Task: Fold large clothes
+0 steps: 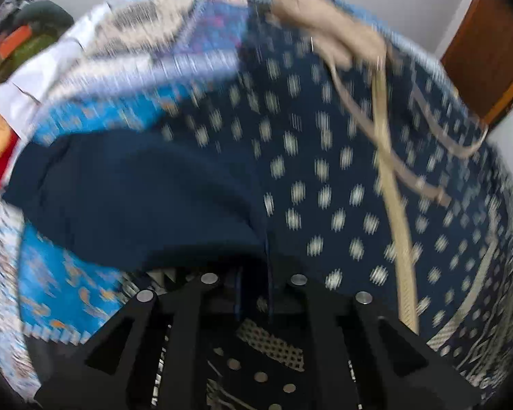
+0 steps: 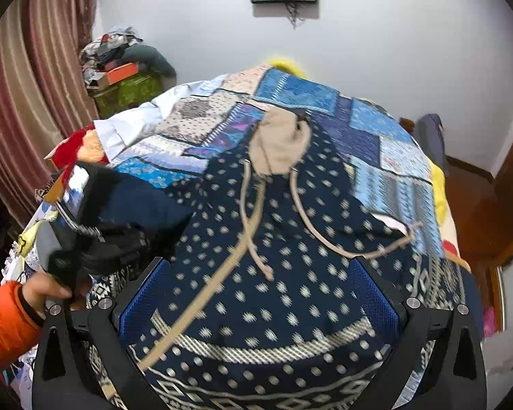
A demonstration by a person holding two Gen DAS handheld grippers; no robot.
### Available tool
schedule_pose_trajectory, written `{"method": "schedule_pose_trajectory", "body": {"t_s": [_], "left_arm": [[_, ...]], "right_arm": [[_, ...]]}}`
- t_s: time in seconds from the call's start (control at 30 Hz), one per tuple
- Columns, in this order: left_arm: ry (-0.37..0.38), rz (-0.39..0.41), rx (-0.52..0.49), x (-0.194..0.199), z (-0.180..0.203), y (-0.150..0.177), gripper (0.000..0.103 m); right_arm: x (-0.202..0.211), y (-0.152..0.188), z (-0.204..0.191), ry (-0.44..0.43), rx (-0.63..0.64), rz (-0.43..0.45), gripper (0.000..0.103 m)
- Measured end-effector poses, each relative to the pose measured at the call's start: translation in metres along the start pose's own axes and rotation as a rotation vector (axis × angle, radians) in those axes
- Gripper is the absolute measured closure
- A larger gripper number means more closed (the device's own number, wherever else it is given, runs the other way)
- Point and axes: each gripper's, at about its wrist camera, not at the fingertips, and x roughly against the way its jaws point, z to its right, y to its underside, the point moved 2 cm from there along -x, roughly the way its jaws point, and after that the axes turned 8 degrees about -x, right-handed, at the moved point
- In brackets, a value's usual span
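- A navy dotted garment (image 2: pixel 290 273) with beige drawstrings (image 2: pixel 253 239) is spread over the patchwork bedcover (image 2: pixel 386 136), reaching from mid-bed to the near edge.
- Right gripper (image 2: pixel 260 307): jaws are set wide apart, the blue pads (image 2: pixel 376 294) straddling the fabric near the patterned hem; nothing is clamped.
- Left gripper (image 1: pixel 253 290): jaws look drawn together on a pinch of garment cloth, though blur and the close view leave this partly uncertain.
- A plain navy section (image 1: pixel 130 198) is seen turned over toward the bed's left edge; judged a first fold begun.
- Remaining, by judgement: the fold laid flat, the other side brought in, then lengthwise folding. Task judged early.
- Loose drawstrings may be trapped in folds.
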Motion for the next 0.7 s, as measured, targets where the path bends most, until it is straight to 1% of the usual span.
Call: {"method": "schedule_pose_trajectory", "body": {"t_s": [0.07,0.1,0.17,0.23,0.27,0.3,0.37,0.43,0.5,0.6,0.67,0.7], "left_arm": [[0.011,-0.049,0.010,-0.010,0.000,0.010,0.064],[0.001,-0.045,0.026,-0.007,-0.003,0.014,0.061],[0.029,-0.032,0.044,0.002,-0.009,0.019,0.045],[0.081,-0.018,0.076,0.017,-0.020,0.023,0.040],[0.095,-0.003,0.089,0.028,-0.027,0.024,0.036],[0.094,0.018,0.100,0.040,-0.038,0.024,0.033],[0.074,0.071,0.132,0.062,-0.061,0.024,0.023],[0.061,0.112,0.180,0.075,-0.084,0.021,0.019],[0.049,0.136,0.242,0.082,-0.113,0.024,0.019],[0.040,0.135,0.361,0.072,-0.158,0.022,0.019],[0.071,0.120,0.454,0.057,-0.185,0.023,0.019],[0.090,0.115,0.486,0.051,-0.192,0.023,0.020]], "right_arm": [[0.004,0.004,0.010,0.008,-0.021,-0.011,0.000],[0.005,0.005,0.016,0.008,-0.035,-0.019,0.000],[0.005,0.008,0.025,-0.004,-0.064,-0.039,0.000],[0.004,0.011,0.032,-0.009,-0.091,-0.053,0.000],[0.002,0.012,0.036,-0.009,-0.105,-0.057,0.000],[0.001,0.014,0.038,-0.009,-0.113,-0.061,0.000],[-0.004,0.016,0.043,-0.013,-0.131,-0.070,0.000],[-0.009,0.017,0.045,-0.018,-0.147,-0.078,0.000],[-0.016,0.018,0.046,-0.024,-0.162,-0.086,0.000],[-0.026,0.018,0.047,-0.034,-0.184,-0.098,0.000],[-0.033,0.018,0.048,-0.039,-0.193,-0.106,0.000],[-0.037,0.018,0.048,-0.039,-0.197,-0.110,0.000]]}}
